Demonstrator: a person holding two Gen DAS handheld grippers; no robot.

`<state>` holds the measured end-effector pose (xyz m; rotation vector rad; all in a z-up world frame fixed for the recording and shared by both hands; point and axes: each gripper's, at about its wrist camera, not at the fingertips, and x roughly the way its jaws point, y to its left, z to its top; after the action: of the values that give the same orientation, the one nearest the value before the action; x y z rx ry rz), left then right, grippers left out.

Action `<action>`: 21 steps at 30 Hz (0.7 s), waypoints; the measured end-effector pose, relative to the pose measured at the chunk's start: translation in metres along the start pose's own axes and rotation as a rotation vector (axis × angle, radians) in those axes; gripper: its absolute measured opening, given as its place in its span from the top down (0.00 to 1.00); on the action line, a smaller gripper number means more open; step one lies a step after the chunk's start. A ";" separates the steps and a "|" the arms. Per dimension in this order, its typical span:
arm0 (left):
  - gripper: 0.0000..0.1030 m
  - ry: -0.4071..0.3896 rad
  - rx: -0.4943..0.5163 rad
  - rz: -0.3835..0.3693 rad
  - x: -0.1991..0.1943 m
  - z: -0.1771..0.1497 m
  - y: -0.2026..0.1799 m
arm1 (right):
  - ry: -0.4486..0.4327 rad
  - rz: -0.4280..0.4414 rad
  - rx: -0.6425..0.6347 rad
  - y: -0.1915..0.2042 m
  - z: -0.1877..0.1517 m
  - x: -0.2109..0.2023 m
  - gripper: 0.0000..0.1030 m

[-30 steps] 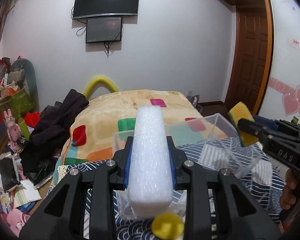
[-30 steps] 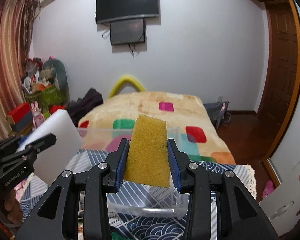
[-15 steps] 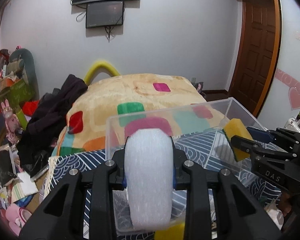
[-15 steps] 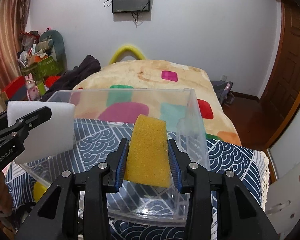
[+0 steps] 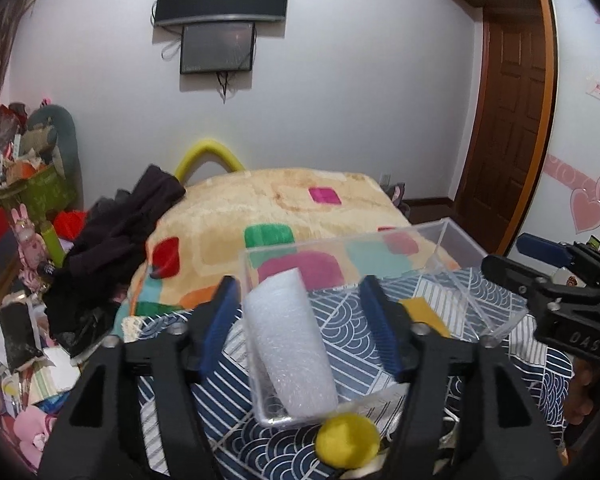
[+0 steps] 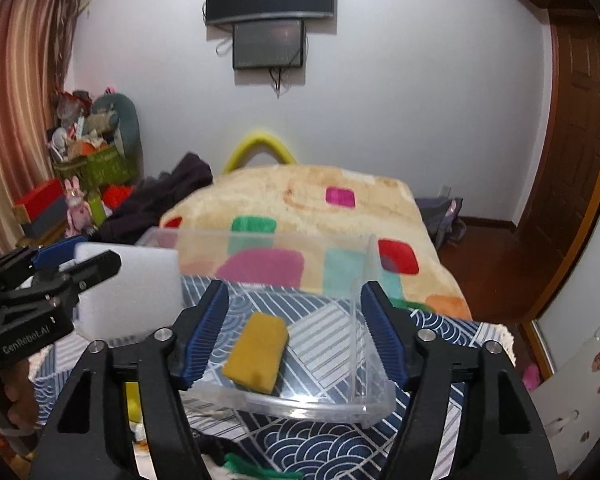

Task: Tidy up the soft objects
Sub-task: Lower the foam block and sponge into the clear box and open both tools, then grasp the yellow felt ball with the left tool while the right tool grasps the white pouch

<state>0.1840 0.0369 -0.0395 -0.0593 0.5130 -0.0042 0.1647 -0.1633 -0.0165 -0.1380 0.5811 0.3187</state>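
Observation:
A clear plastic box (image 5: 460,248) (image 6: 356,384) stands on the blue patterned cloth. A white foam block (image 5: 290,344) (image 6: 132,292) stands inside its left end, leaning on the wall. A yellow sponge (image 6: 257,352) (image 5: 424,314) lies flat on the box floor. My left gripper (image 5: 300,328) is open, jaws wide on either side of the foam, not touching it. My right gripper (image 6: 294,332) is open above the sponge and holds nothing. A yellow soft ball (image 5: 347,438) lies on the cloth just outside the box's near wall.
The patterned cloth (image 6: 332,444) covers the table. Behind it is a bed with a beige blanket (image 5: 276,204) and dark clothes (image 5: 116,236). Clutter fills the floor at the left (image 5: 16,320). A white board (image 6: 576,392) leans at the right.
Both grippers opened. The foam block and the yellow sponge left the jaws and now sit inside the clear box. Both grippers have drawn back a little.

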 end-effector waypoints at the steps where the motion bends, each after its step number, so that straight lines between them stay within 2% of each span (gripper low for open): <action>1: 0.28 -0.016 0.008 0.010 -0.006 0.000 0.000 | -0.012 0.004 0.003 0.000 0.001 -0.004 0.29; 4: 0.23 -0.054 0.026 0.031 -0.023 0.000 0.002 | -0.056 0.012 0.015 0.001 0.003 -0.019 0.24; 6: 0.14 -0.065 0.035 0.031 -0.034 -0.002 0.003 | -0.094 -0.003 0.009 0.002 0.001 -0.031 0.22; 11: 0.08 -0.084 0.069 0.036 -0.056 -0.015 0.001 | -0.120 -0.010 0.016 0.002 -0.008 -0.048 0.20; 15: 0.06 -0.091 0.111 0.039 -0.066 -0.029 -0.006 | -0.109 0.020 0.051 0.003 -0.019 -0.053 0.19; 21: 0.06 -0.047 0.167 0.046 -0.066 -0.055 -0.013 | -0.051 0.031 0.042 0.020 -0.043 -0.043 0.19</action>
<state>0.1001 0.0221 -0.0542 0.1154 0.4656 -0.0004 0.1018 -0.1650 -0.0290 -0.0801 0.5391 0.3387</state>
